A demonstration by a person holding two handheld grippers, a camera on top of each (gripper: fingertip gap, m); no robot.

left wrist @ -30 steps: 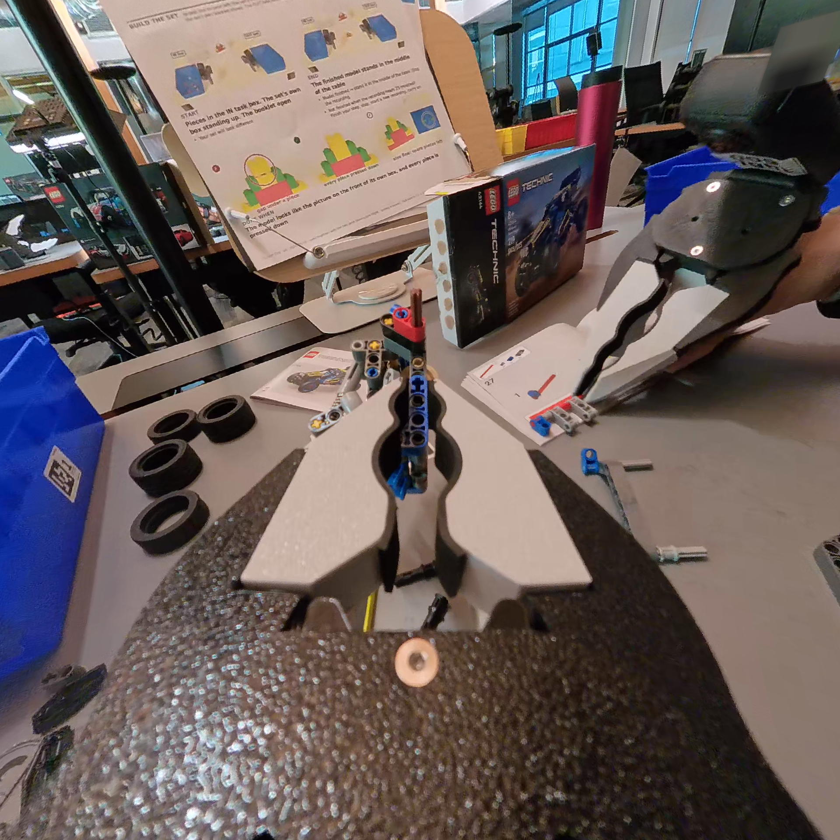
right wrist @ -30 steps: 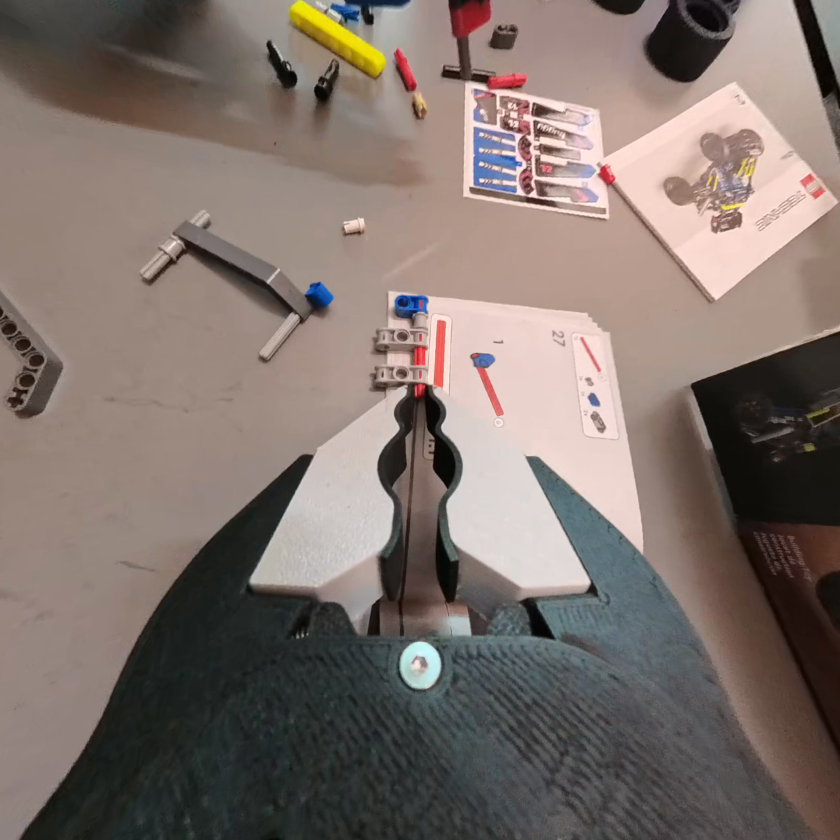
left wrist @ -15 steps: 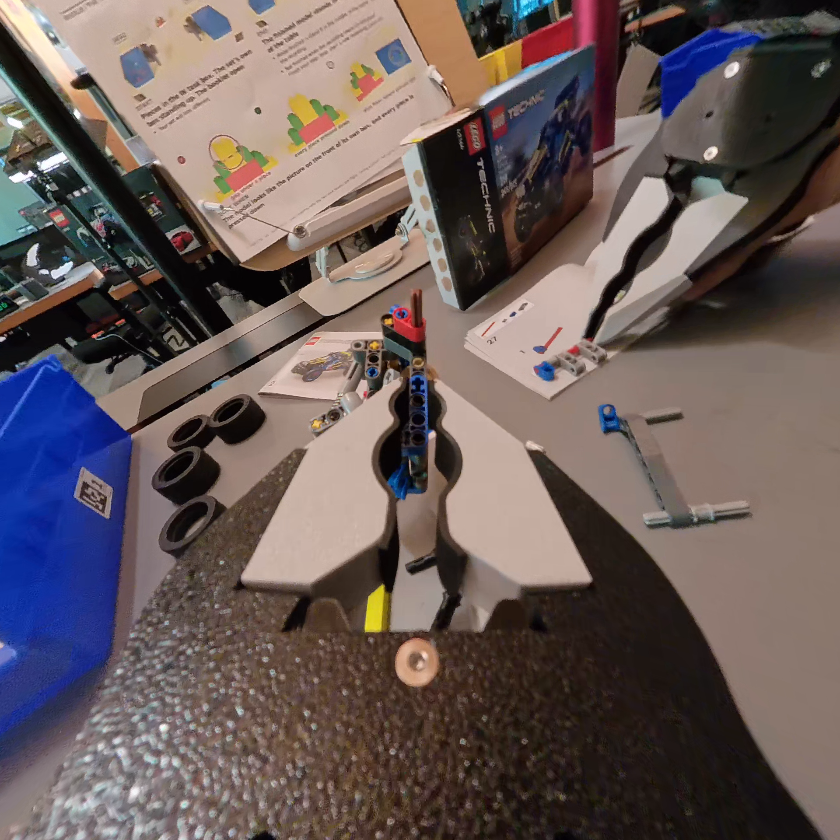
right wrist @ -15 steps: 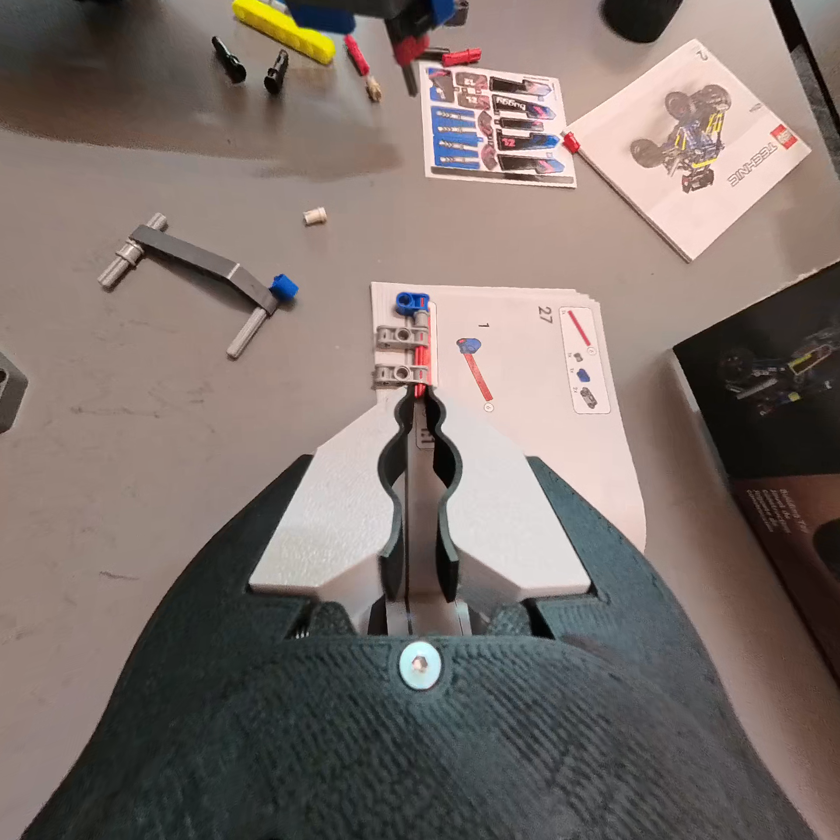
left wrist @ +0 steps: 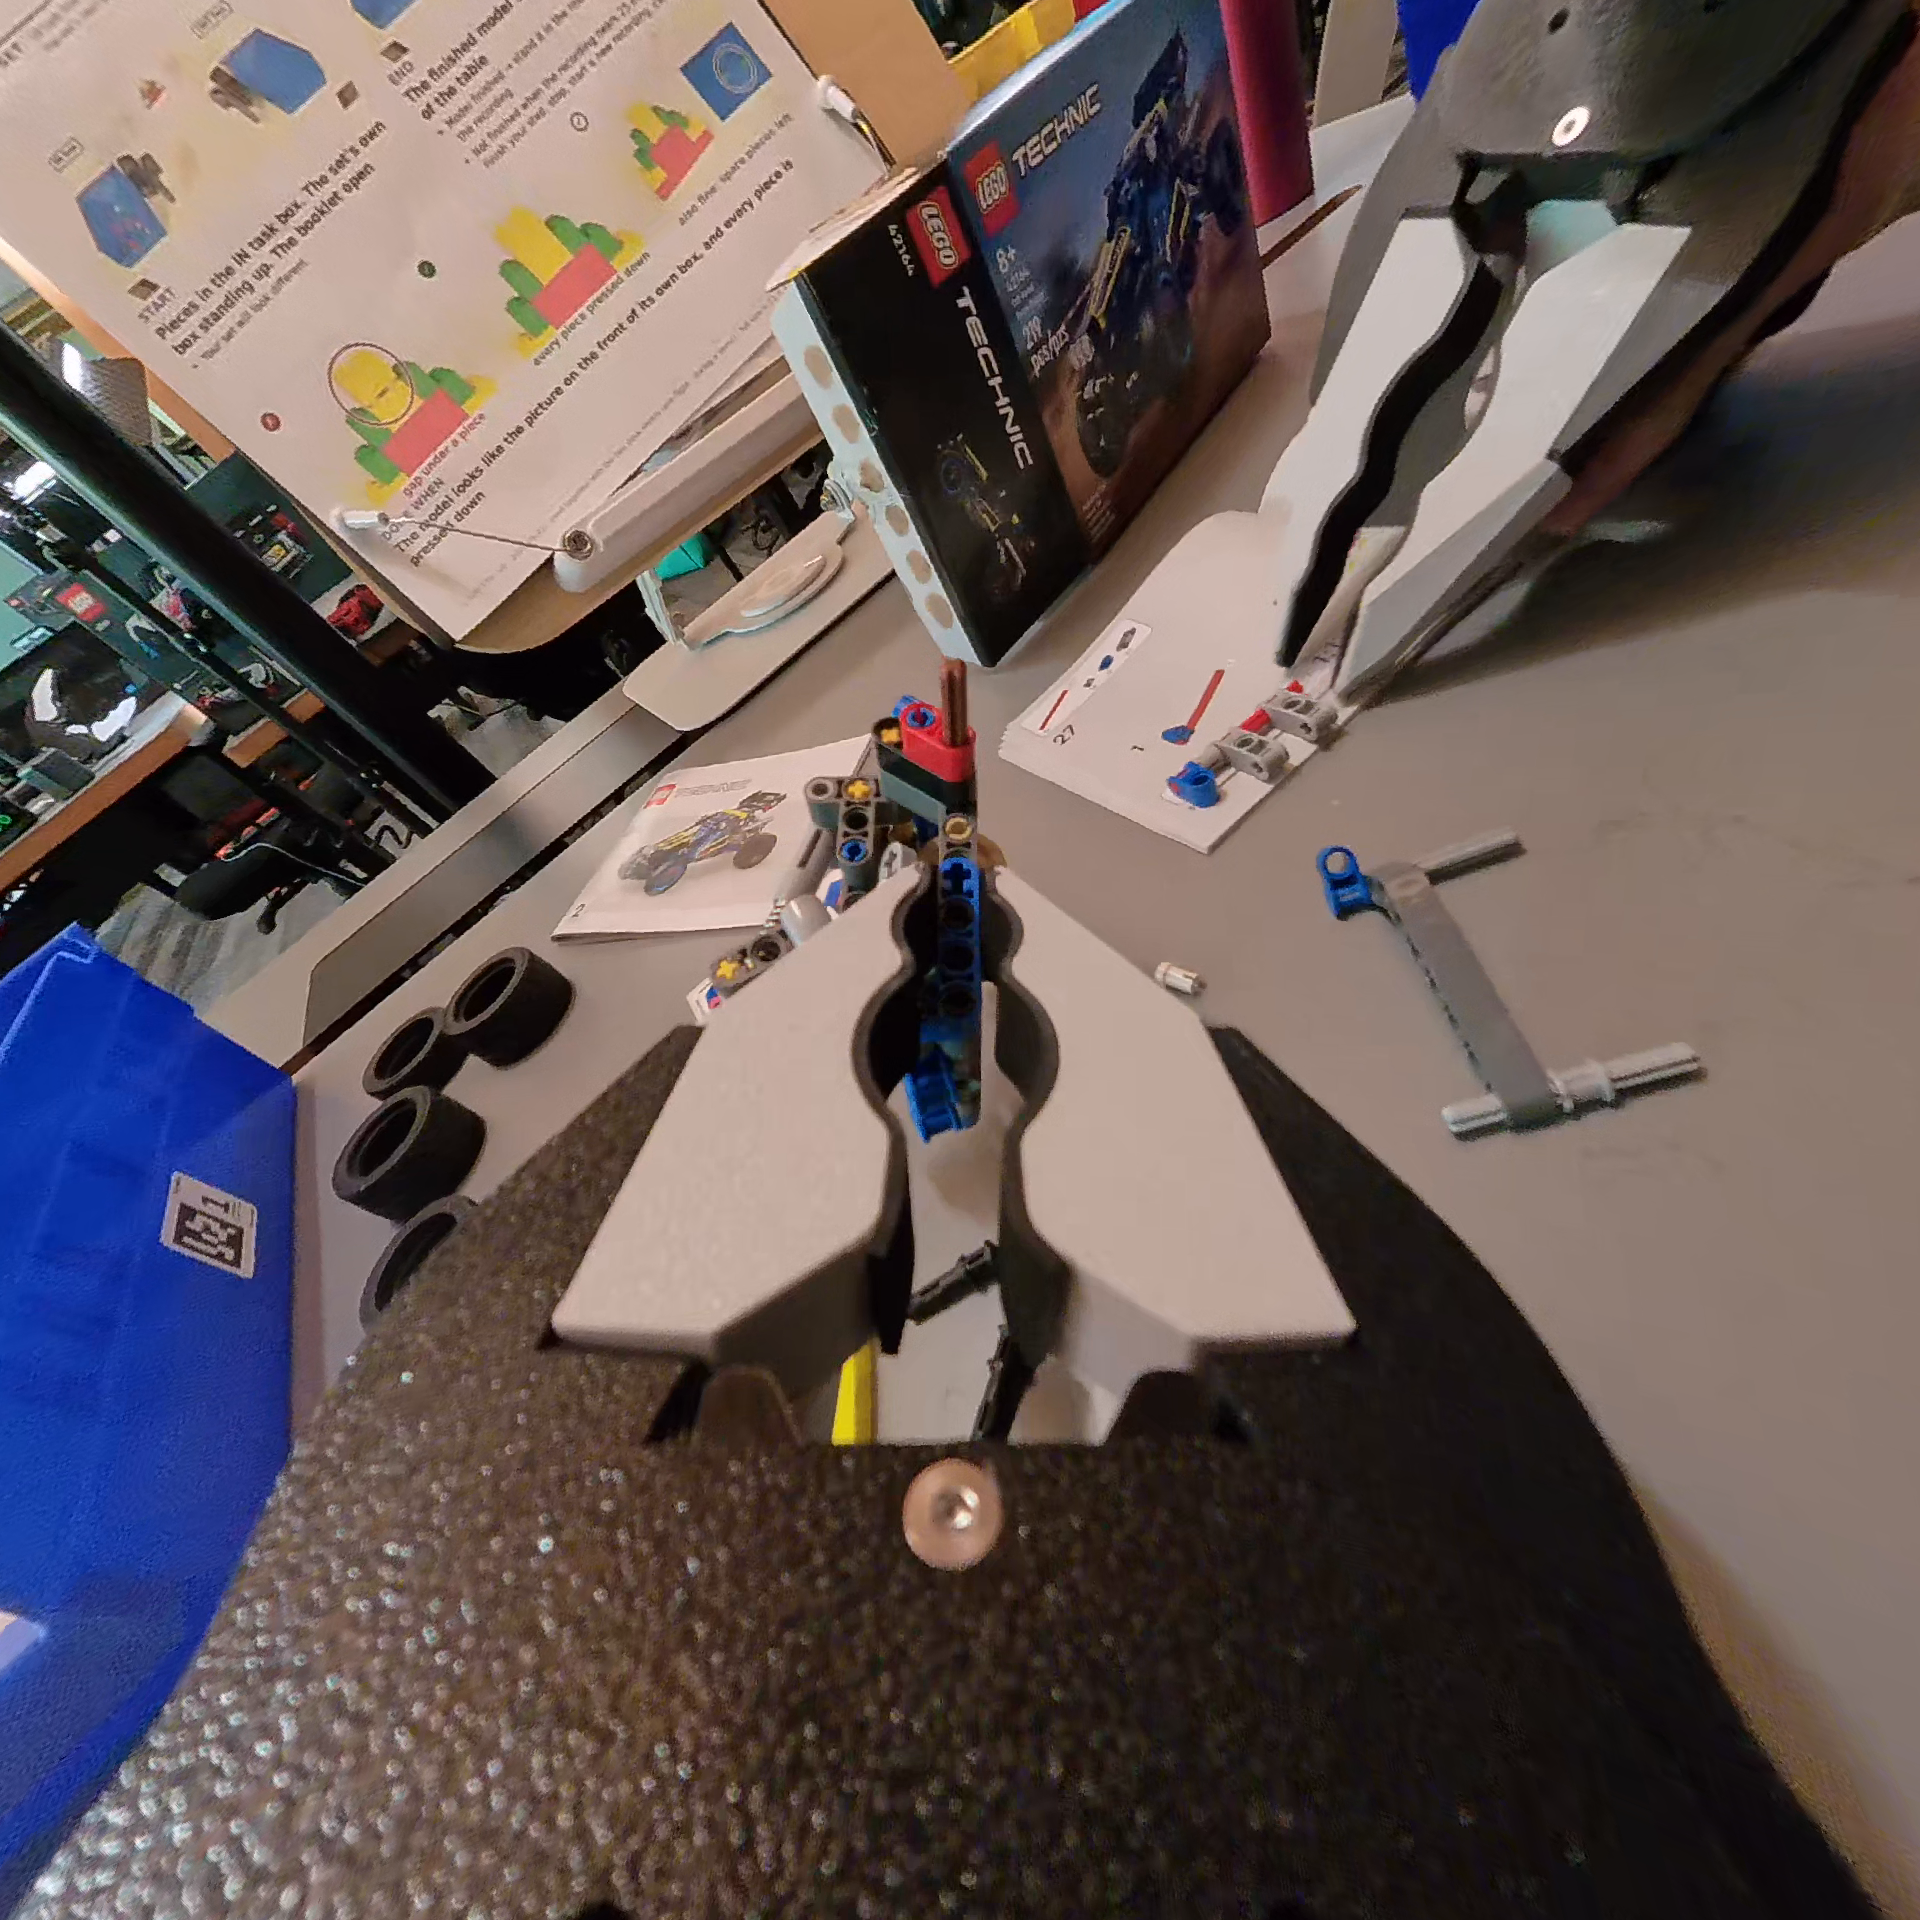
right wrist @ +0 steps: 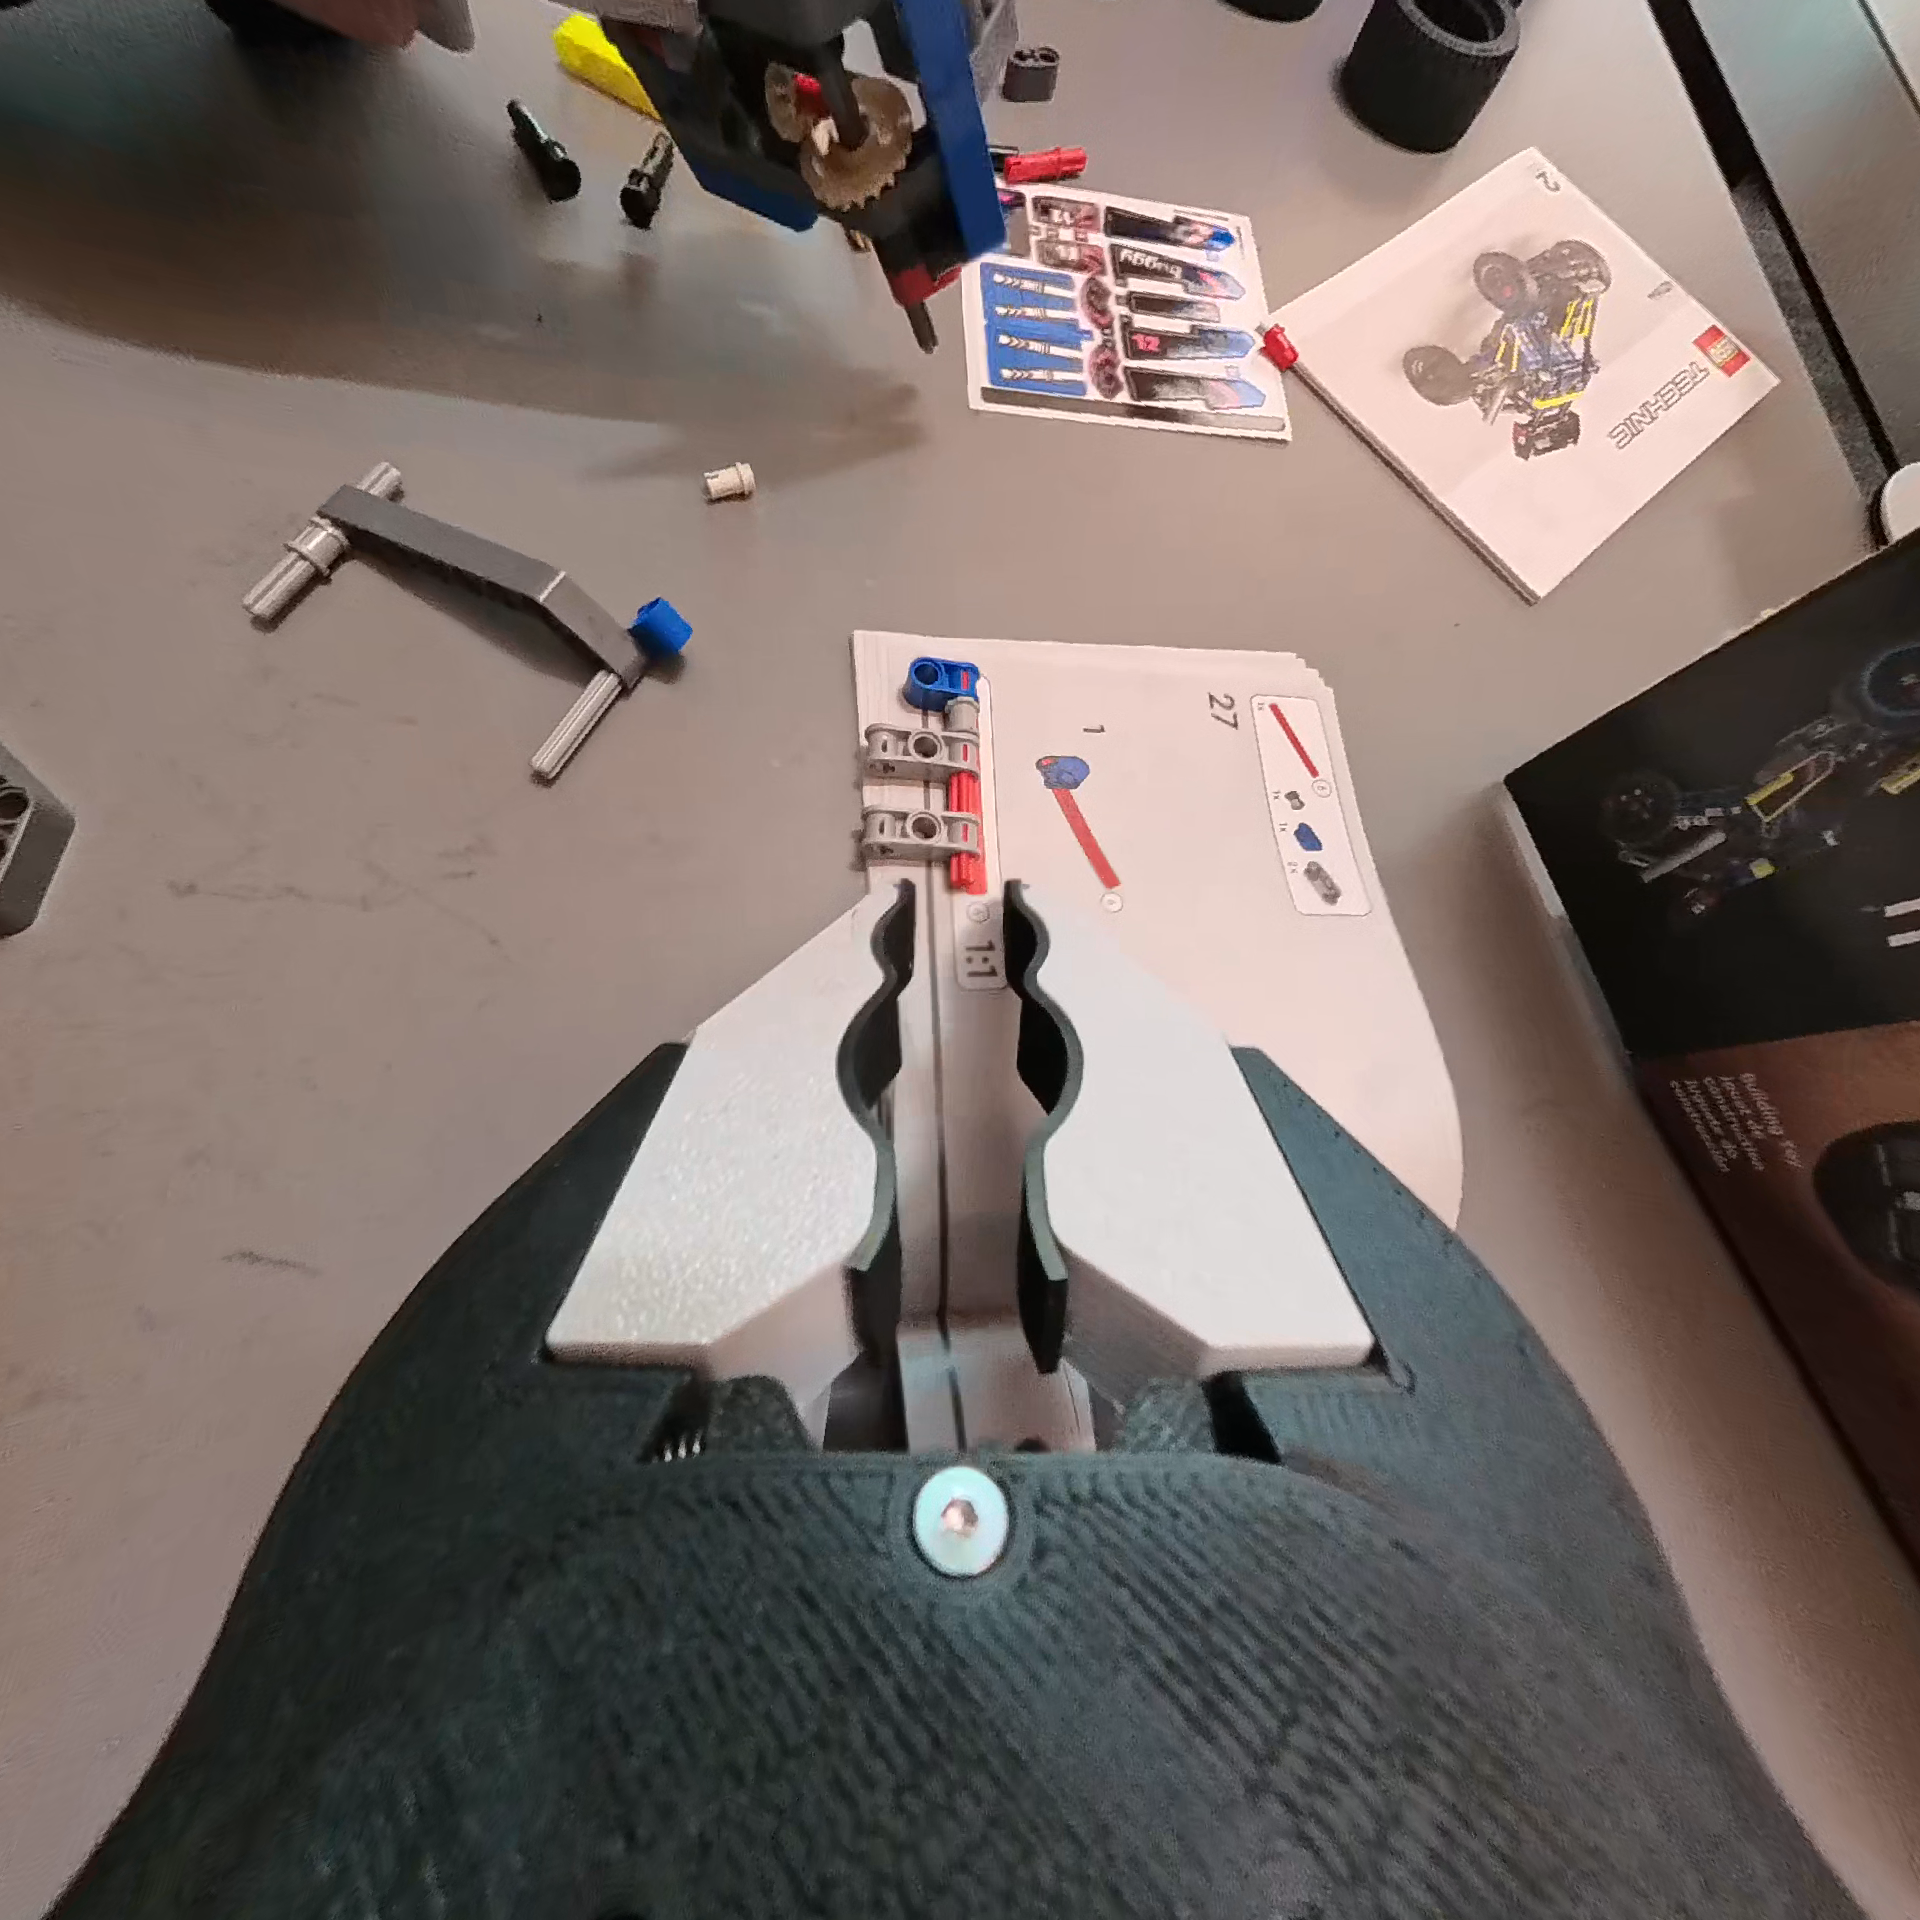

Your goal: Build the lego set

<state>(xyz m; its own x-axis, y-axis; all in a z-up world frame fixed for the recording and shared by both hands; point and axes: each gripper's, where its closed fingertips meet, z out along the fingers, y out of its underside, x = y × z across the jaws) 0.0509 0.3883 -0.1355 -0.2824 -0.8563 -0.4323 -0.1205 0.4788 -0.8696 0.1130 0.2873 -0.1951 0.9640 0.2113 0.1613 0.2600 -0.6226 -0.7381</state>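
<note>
My left gripper point(left wrist: 954, 883) is shut on a partly built lego assembly point(left wrist: 948, 935), a blue beam with a red piece and a brown axle on top. It holds the assembly upright above the table; the assembly also shows at the top of the right wrist view point(right wrist: 852, 135). My right gripper point(right wrist: 958, 891) is open and empty, its tips just behind a red axle with two grey connectors and a blue end piece point(right wrist: 940, 779). That axle piece lies on the open instruction booklet point(right wrist: 1174, 831). The right gripper also shows in the left wrist view point(left wrist: 1320, 665).
A grey bent beam with axles and a blue connector point(right wrist: 468, 571) lies to the left, with a small pale bush point(right wrist: 730, 481) near it. A sticker sheet point(right wrist: 1122, 312), a second booklet point(right wrist: 1538, 364), the set's box point(left wrist: 1039, 364), black tyres point(left wrist: 416, 1143) and a blue bin point(left wrist: 104, 1351) surround the work area. Tip to tip, the grippers are about 15 centimetres apart. My left tips are roughly 6 centimetres from the small pale bush point(right wrist: 730, 481). The left camera catches it too, in the left wrist view point(left wrist: 1184, 971).
My right gripper has opened and let go of the red axle piece, which stays on the booklet. My left gripper has carried the assembly closer to the right gripper.
</note>
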